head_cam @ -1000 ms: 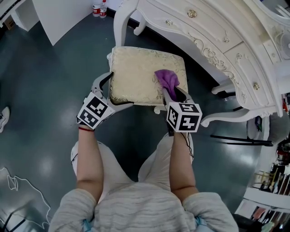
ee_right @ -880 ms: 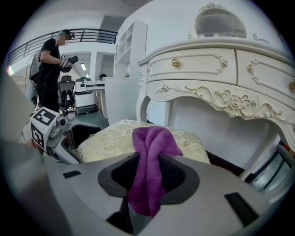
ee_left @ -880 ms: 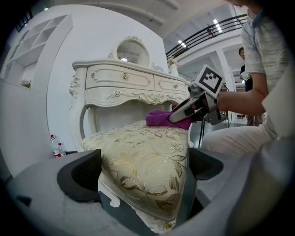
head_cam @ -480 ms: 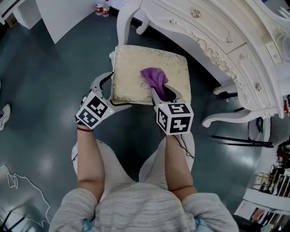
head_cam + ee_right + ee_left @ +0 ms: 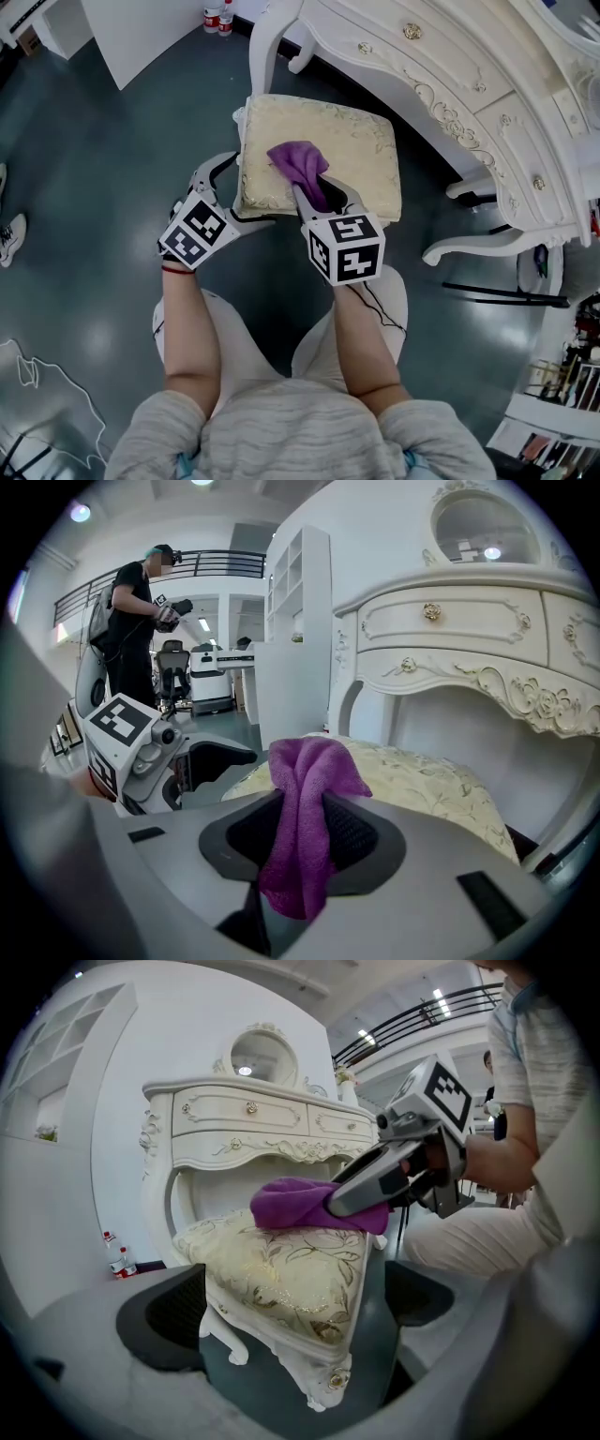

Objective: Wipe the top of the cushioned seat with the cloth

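Note:
A cream cushioned seat [image 5: 361, 155] with gold leaf pattern stands on white legs in front of me. A purple cloth [image 5: 298, 161] lies bunched on its top, left of the middle. My right gripper [image 5: 323, 192] is shut on the cloth, which hangs between its pads [image 5: 300, 832] and rests on the seat [image 5: 427, 780]. My left gripper [image 5: 242, 190] stands open astride the seat's near left corner [image 5: 309, 1297], one jaw on each side of it. The left gripper view shows the cloth [image 5: 295, 1206] pressed down by the right gripper [image 5: 375, 1180].
A white ornate dressing table [image 5: 469, 84] curves behind and to the right of the seat, one leg [image 5: 264, 47] at its far left corner. Two bottles [image 5: 217, 17] and a white panel [image 5: 141, 33] stand at the back left. A person [image 5: 131, 611] stands far off.
My right gripper has dragged the purple cloth leftward across the seat top, from its right side to left of the middle. The left gripper has stayed at the corner.

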The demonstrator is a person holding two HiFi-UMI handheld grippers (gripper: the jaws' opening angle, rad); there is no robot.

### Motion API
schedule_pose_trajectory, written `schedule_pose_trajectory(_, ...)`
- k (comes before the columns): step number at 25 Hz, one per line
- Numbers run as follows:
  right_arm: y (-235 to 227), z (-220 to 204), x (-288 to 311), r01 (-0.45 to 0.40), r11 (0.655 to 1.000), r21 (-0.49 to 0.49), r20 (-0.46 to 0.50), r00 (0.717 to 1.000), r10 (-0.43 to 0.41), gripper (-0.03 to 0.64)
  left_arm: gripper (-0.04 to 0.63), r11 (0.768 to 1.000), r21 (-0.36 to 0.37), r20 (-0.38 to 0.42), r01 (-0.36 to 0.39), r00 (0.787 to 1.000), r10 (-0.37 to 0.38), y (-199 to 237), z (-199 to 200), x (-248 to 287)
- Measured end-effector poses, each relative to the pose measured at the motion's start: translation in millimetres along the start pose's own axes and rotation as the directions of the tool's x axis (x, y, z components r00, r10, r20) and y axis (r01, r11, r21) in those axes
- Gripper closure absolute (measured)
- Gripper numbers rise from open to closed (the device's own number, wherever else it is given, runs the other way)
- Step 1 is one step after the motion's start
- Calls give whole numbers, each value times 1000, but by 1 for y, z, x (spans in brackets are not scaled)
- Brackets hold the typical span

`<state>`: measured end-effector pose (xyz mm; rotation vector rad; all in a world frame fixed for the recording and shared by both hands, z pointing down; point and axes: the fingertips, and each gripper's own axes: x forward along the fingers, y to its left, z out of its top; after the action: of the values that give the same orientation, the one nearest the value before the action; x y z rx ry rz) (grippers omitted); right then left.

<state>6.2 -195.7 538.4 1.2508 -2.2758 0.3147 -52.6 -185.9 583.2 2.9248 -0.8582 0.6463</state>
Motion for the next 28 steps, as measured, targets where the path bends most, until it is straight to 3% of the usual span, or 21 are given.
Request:
schedule_pose_trajectory(11, 43, 11, 13, -94, 994, -57, 15, 995, 95, 492, 7, 1000, -11, -19, -4, 1000, 4, 2, -8, -5)
schedule_pose_trajectory(21, 78, 14, 19, -219, 968, -120, 29, 974, 224, 492, 7, 1000, -5, -21, 2, 1000, -2, 2, -7, -5)
schedule_pose_trajectory(28, 87, 15, 17, -347, 937, -48, 42, 936, 349, 492, 6, 1000, 3, -31, 0, 1000, 0, 3, -6, -7)
